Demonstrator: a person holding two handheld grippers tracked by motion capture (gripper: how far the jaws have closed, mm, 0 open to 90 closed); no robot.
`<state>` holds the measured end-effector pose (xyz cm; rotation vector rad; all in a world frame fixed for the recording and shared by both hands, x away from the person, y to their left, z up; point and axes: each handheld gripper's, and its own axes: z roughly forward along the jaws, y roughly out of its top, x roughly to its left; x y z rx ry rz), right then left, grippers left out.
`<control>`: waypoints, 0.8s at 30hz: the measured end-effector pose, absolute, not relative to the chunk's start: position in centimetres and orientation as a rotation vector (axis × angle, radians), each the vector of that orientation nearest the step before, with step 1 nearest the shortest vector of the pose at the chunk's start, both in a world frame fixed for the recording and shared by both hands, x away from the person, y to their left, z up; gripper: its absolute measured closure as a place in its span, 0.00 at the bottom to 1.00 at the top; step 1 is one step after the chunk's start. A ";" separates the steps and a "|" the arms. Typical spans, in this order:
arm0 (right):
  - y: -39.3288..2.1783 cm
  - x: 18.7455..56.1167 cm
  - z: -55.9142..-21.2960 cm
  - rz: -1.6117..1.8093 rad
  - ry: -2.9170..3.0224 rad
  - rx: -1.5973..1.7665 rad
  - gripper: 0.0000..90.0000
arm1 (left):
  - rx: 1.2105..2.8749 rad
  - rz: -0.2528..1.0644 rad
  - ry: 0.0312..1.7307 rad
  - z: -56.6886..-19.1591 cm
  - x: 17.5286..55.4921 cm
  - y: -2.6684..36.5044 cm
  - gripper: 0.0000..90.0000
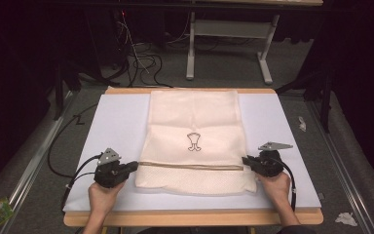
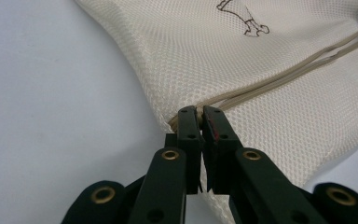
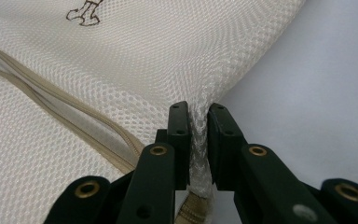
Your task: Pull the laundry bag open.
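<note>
Overhead, a wide white tabletop [image 1: 117, 126] with a light wooden edge carried everything, and a dark grey carpeted floor [image 1: 24, 161] with loose black cables lay around it. Spread flat across the middle of the tabletop lay a large cream mesh laundry bag [image 1: 195, 122], rectangular, with a small dark outline drawing [image 1: 194, 142] printed near its centre and a beige zipper [image 1: 190, 166] that ran straight across it near the person's side. Below the zipper a narrower band of mesh reached almost to the near edge of the white surface.

At the bag's left edge, level with the zipper, sat the black two-jaw left gripper [image 2: 199, 114], held in a hand [image 1: 103, 196] that came in from the bottom of the high view. Its jaws were pressed together on the zipper's end and the mesh border there, with almost no gap between them.

At the bag's right edge, also level with the zipper, sat the black two-jaw right gripper [image 3: 198, 114] in the other hand [image 1: 275, 187]. Its jaws stood a little apart with a pinched fold of mesh squeezed between the pads, just beside the zipper's end. Both grippers lay low over the tabletop, well apart from each other
</note>
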<state>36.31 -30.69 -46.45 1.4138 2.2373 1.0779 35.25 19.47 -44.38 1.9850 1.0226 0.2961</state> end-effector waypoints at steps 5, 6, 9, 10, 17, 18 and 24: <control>-30.7 36.3 -46.7 1.072 2.241 1.421 0.90 | 2.002 0.301 1.027 -44.6 35.2 19.3 0.95; -30.7 36.3 -46.7 1.070 2.244 1.419 0.90 | 2.004 0.304 1.025 -44.7 35.2 19.3 0.95; -30.7 36.4 -46.7 1.070 2.243 1.423 0.88 | 2.015 0.303 1.030 -44.9 35.3 19.2 0.95; -30.8 36.4 -46.7 1.065 2.246 1.427 0.86 | 2.014 0.307 1.034 -44.9 35.3 19.2 0.95; -31.0 36.4 -46.9 1.076 2.228 1.453 0.71 | 2.026 0.318 1.026 -45.5 35.1 18.7 0.91; -31.0 36.4 -46.9 1.072 2.223 1.463 0.68 | 2.021 0.319 1.024 -45.5 35.1 18.7 0.90; -31.4 36.3 -46.6 1.086 2.181 1.456 0.60 | 1.991 0.333 1.009 -45.3 35.1 18.8 0.79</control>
